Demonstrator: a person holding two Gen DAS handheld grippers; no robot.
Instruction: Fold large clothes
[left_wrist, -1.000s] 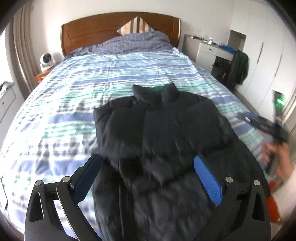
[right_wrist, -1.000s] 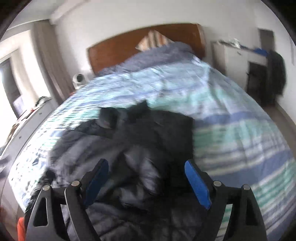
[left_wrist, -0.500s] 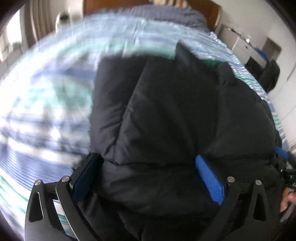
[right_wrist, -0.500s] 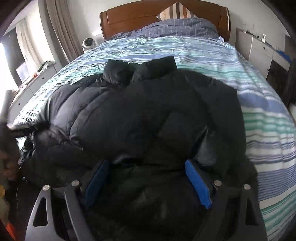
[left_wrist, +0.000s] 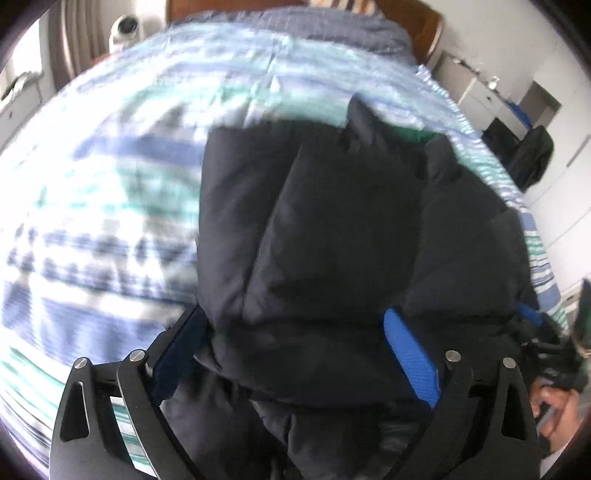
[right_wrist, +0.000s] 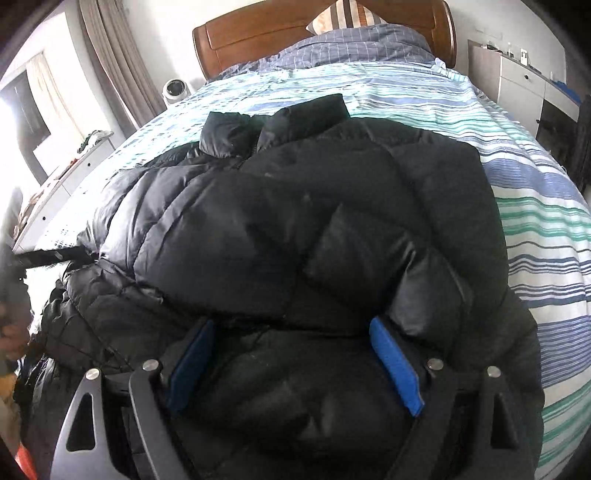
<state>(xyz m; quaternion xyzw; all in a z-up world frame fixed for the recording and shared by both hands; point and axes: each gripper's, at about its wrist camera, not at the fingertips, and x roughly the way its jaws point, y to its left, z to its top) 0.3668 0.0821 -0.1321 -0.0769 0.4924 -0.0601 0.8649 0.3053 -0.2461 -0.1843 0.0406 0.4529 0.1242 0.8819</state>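
Observation:
A black puffer jacket (left_wrist: 332, 221) lies spread on the striped bed cover (left_wrist: 110, 184), collar toward the headboard and sleeves folded in over the body. My left gripper (left_wrist: 295, 317) sits low over its lower left part, open, with a bulge of the padded fabric between the blue pads (left_wrist: 410, 358). The right wrist view shows the same jacket (right_wrist: 295, 221), and my right gripper (right_wrist: 293, 326) stands open just above its lower right part, hem folds between the fingers. A hand (left_wrist: 554, 402) shows at the left view's right edge.
The bed (right_wrist: 535, 221) fills both views, with a wooden headboard (right_wrist: 258, 33) and a striped pillow (right_wrist: 343, 14) at the far end. A small white fan (right_wrist: 175, 88) stands to the bed's left, and white drawers (right_wrist: 524, 81) and a dark chair (left_wrist: 532, 155) to its right.
Both grippers have dropped from above the bed down close onto the jacket's lower part. The left one also rolled and slid toward the jacket's left side. Neither gripper's opening has changed.

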